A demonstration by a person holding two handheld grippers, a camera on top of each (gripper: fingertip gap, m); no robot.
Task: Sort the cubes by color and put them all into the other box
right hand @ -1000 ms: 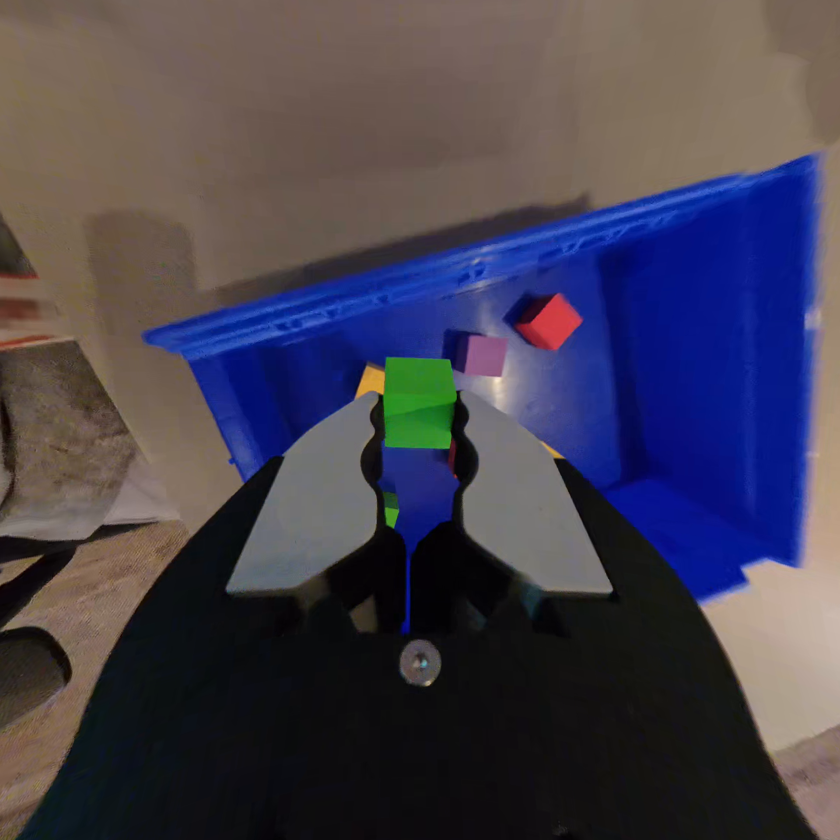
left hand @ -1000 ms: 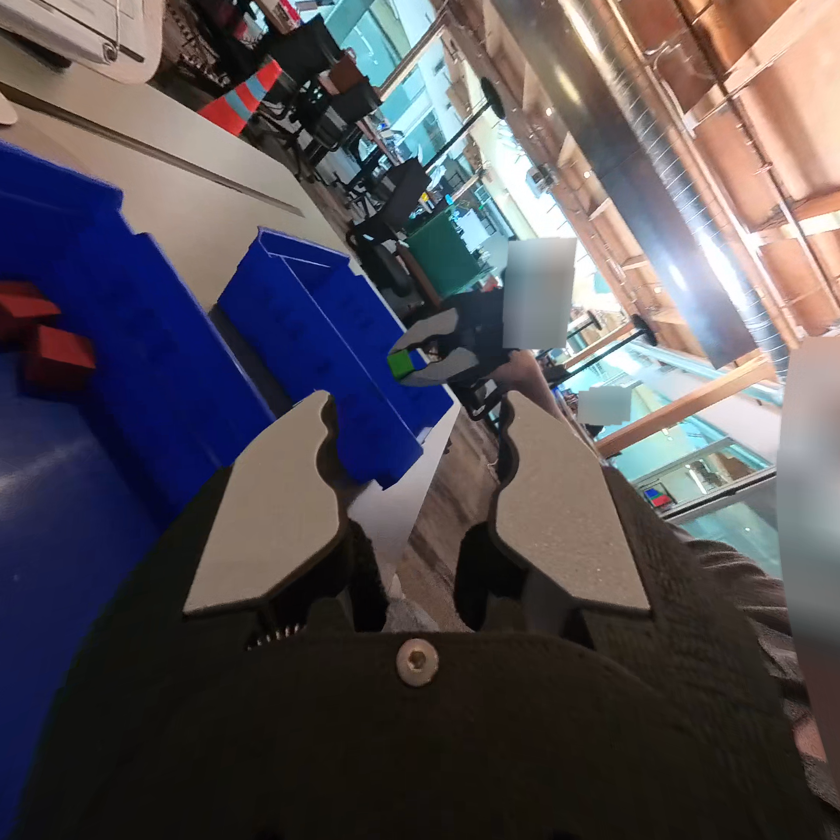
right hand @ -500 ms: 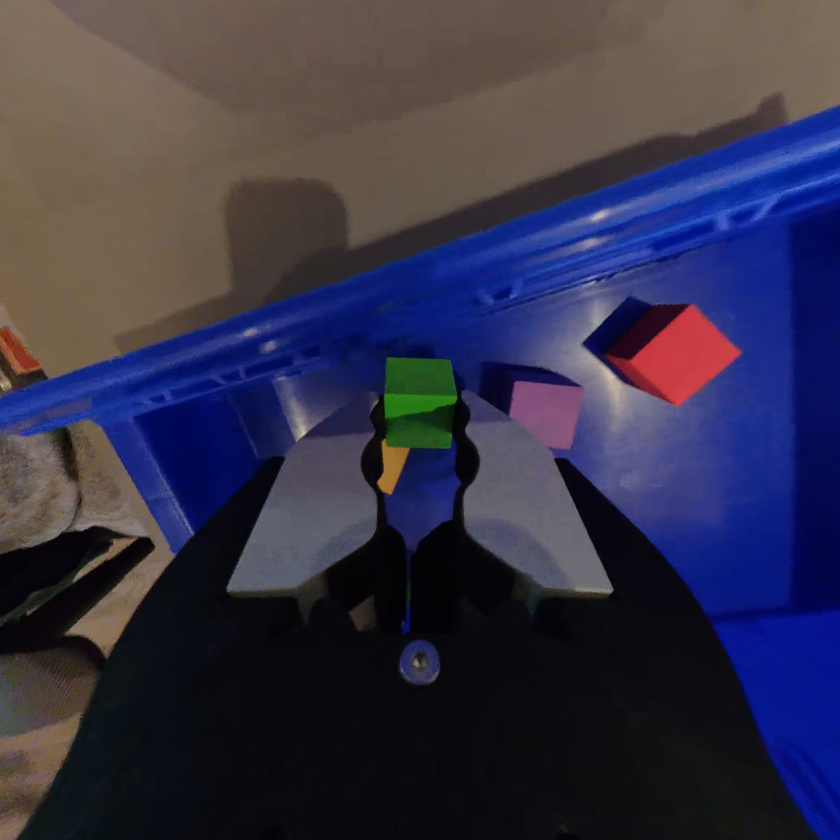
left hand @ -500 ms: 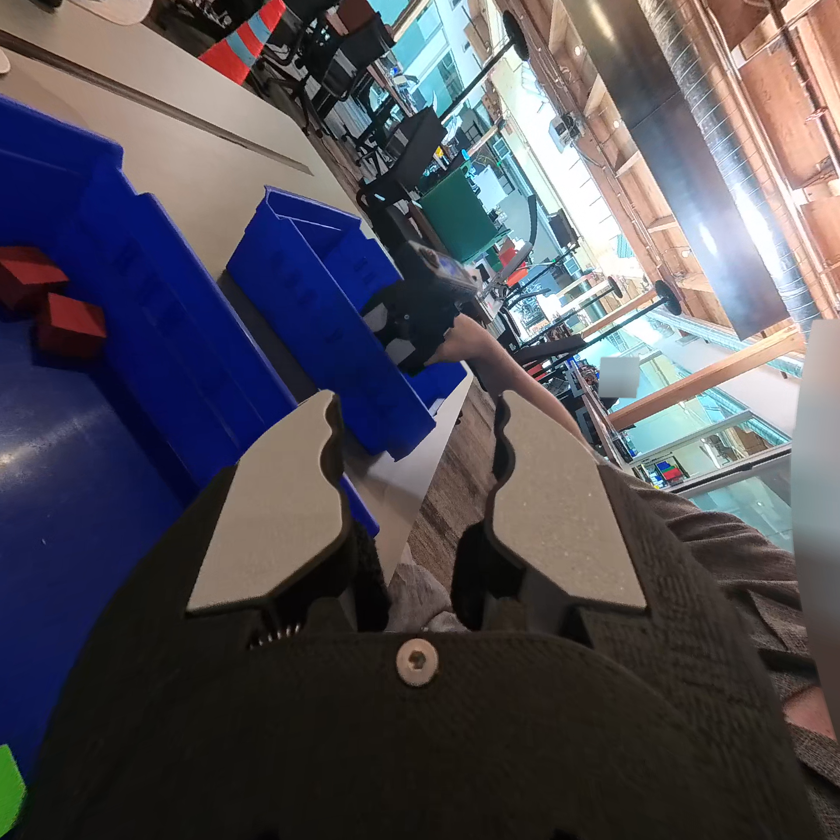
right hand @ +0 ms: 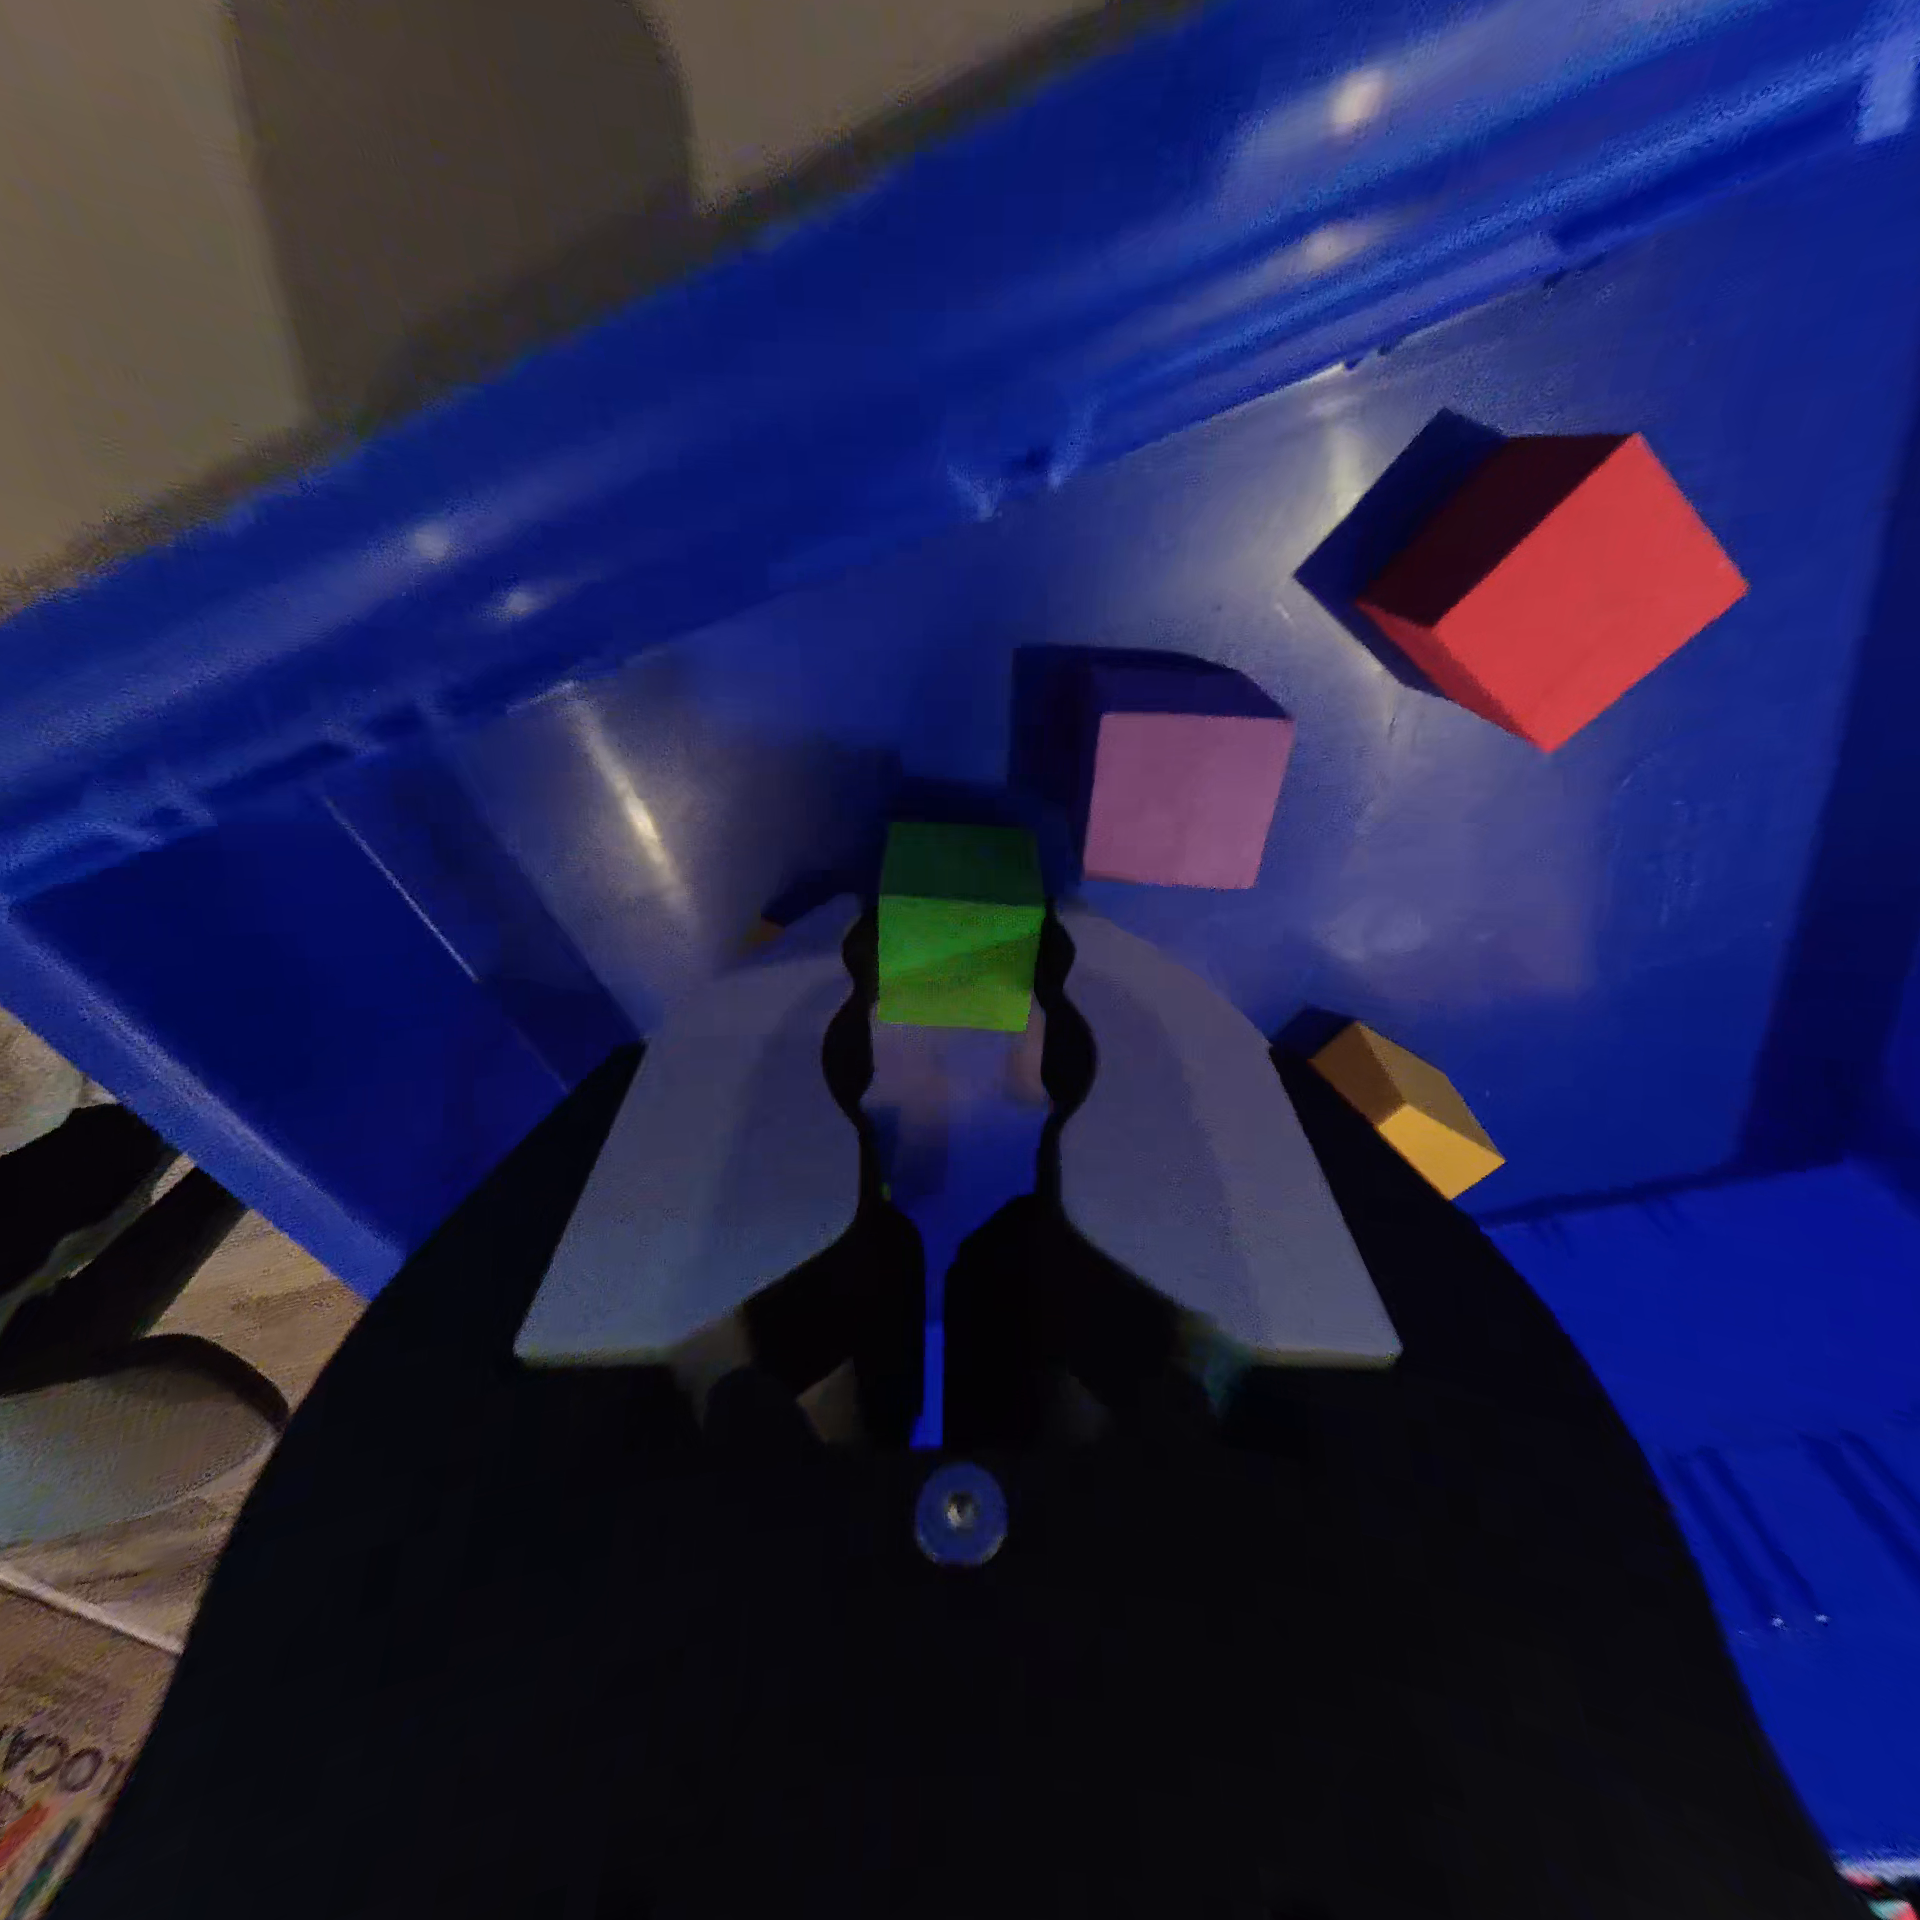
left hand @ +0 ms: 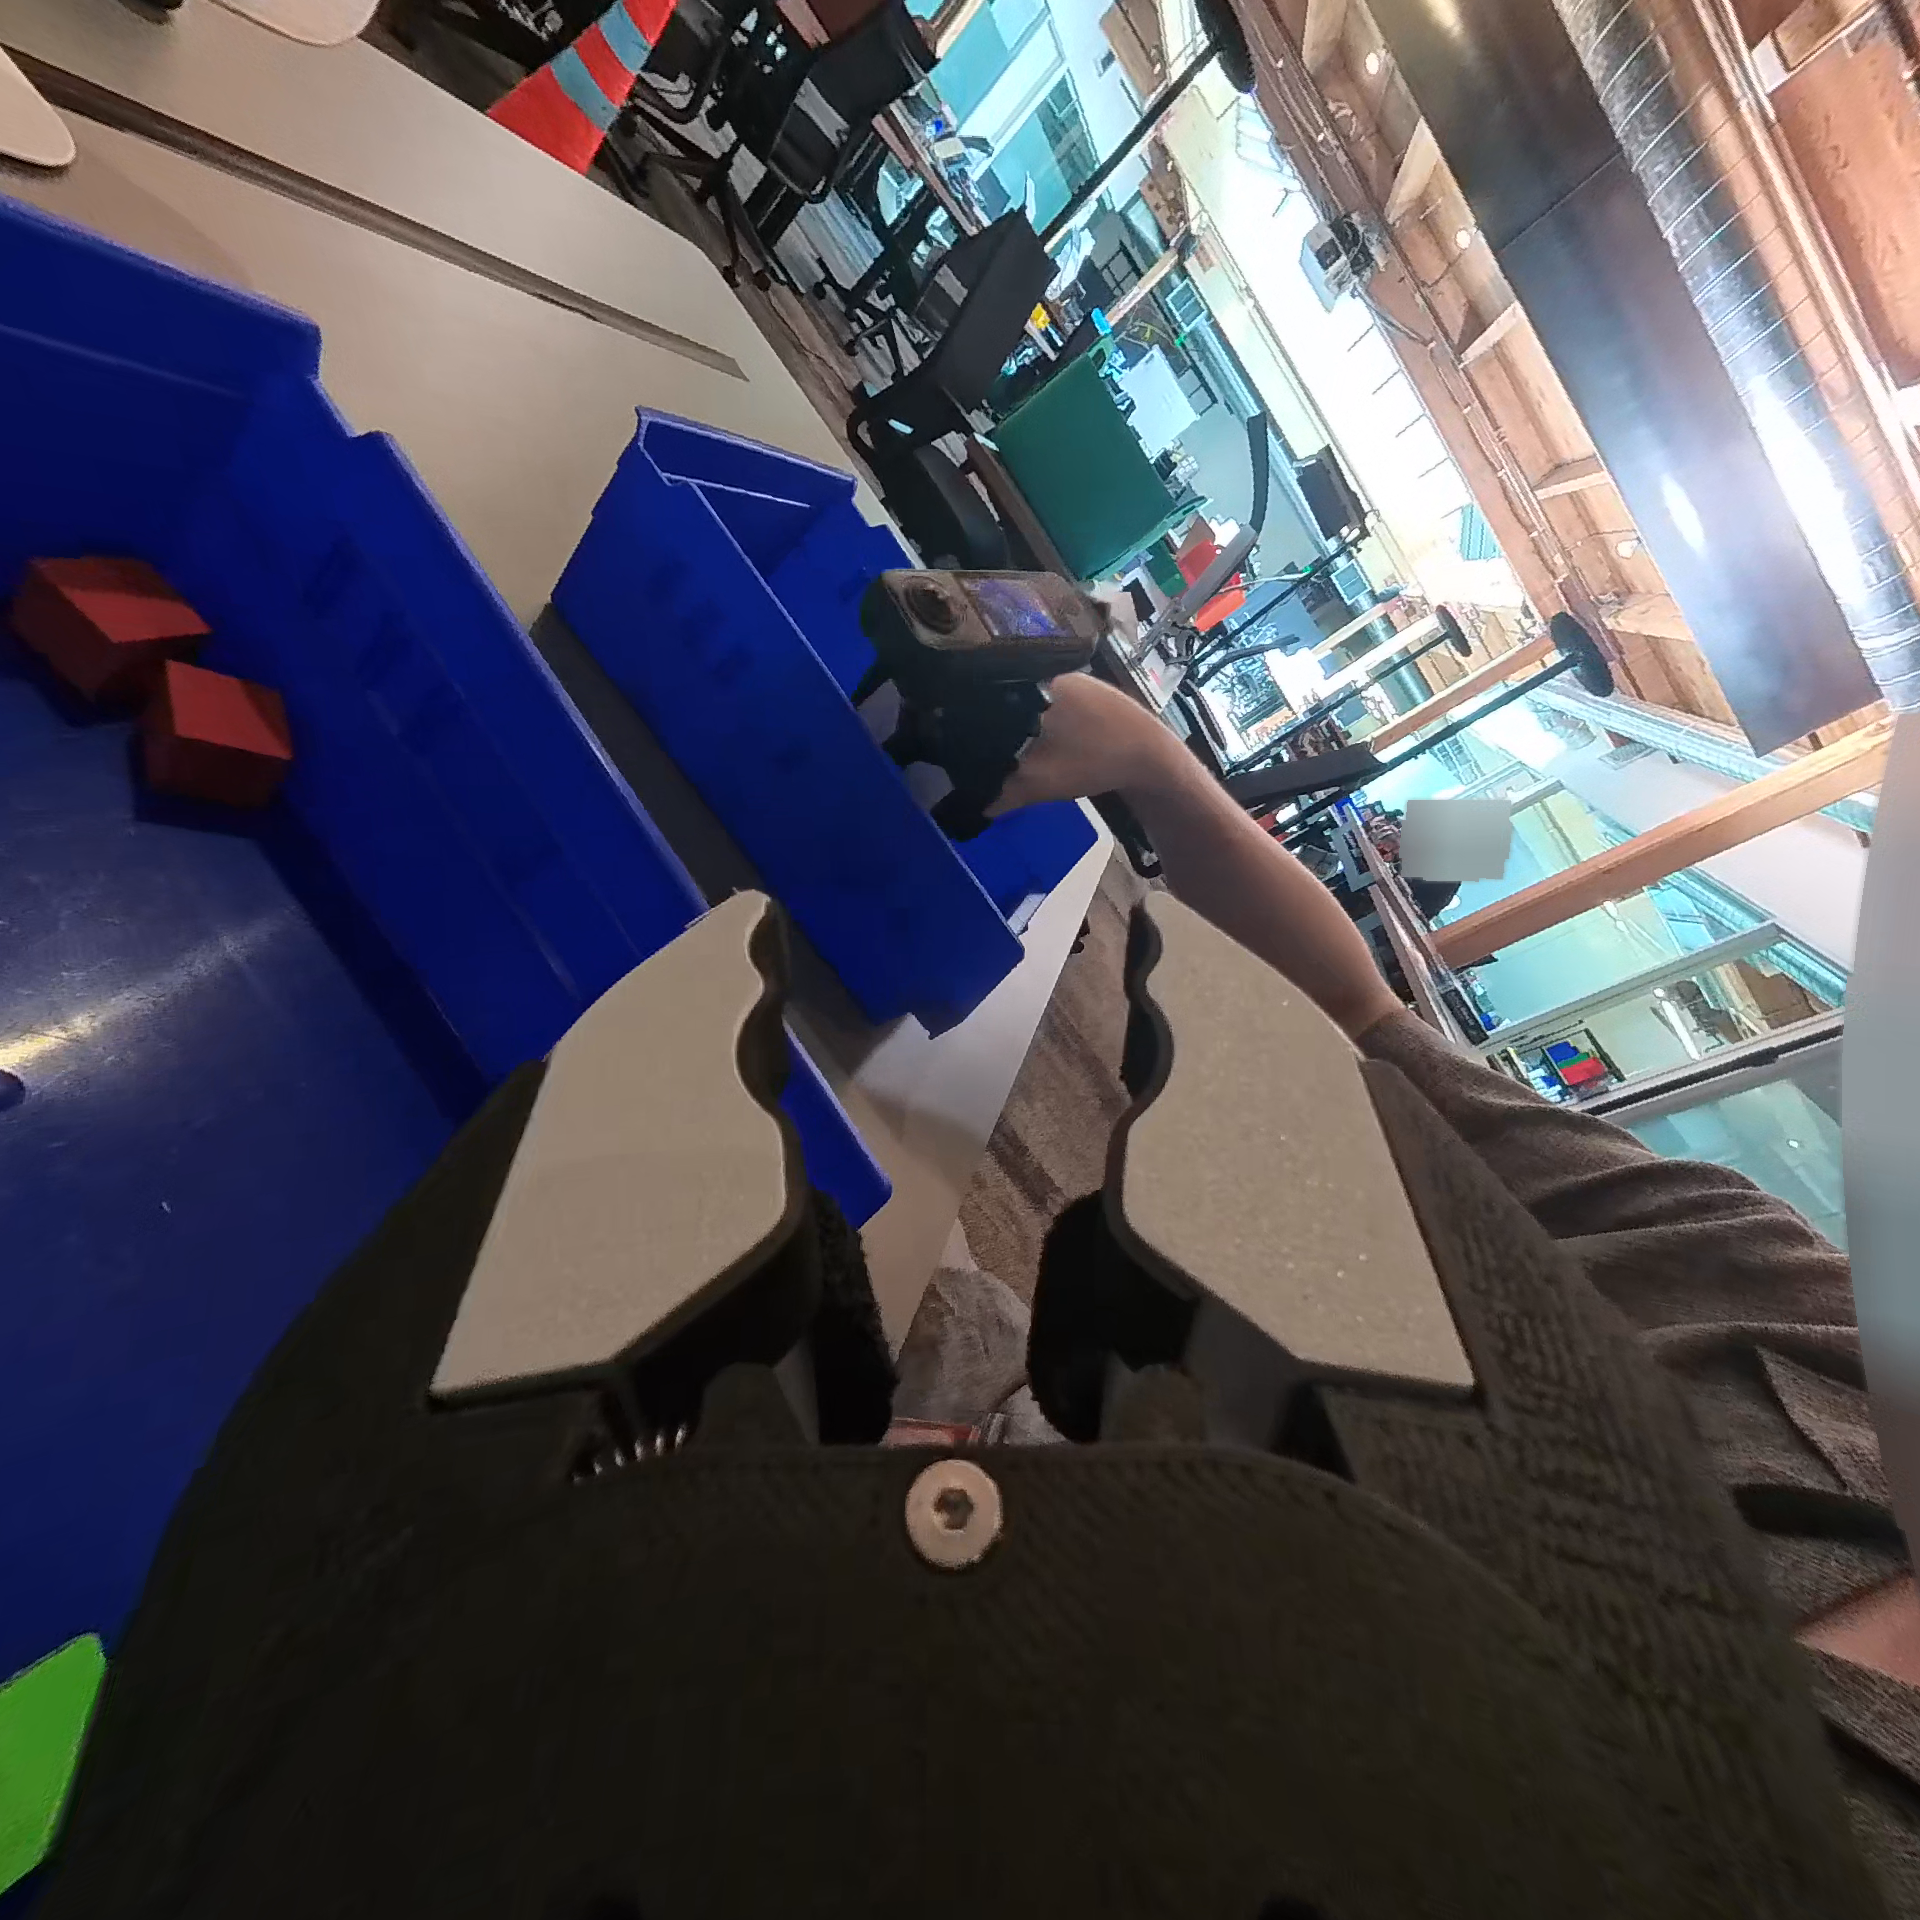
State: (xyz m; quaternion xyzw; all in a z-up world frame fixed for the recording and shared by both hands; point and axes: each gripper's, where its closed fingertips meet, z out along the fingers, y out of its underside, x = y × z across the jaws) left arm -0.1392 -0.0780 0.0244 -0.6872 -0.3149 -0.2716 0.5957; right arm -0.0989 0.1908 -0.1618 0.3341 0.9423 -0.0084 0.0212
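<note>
My right gripper is shut on a green cube and holds it low inside a blue bin, close to its floor. A purple cube, a red cube and a yellow cube lie on the bin floor around it. My left gripper is open and empty, over the near corner of a large blue bin that holds two red cubes and a green piece. The right gripper also shows in the left wrist view, dipped into the smaller bin.
Both bins stand on a pale table whose edge runs just past them, with carpet floor below. A person's bare forearm and dark sleeve reach across on the right. Office chairs and desks stand far behind.
My right gripper has gone down into the smaller bin with the green cube, so the cubes on its floor look larger. My left gripper stays open and has shifted only slightly.
</note>
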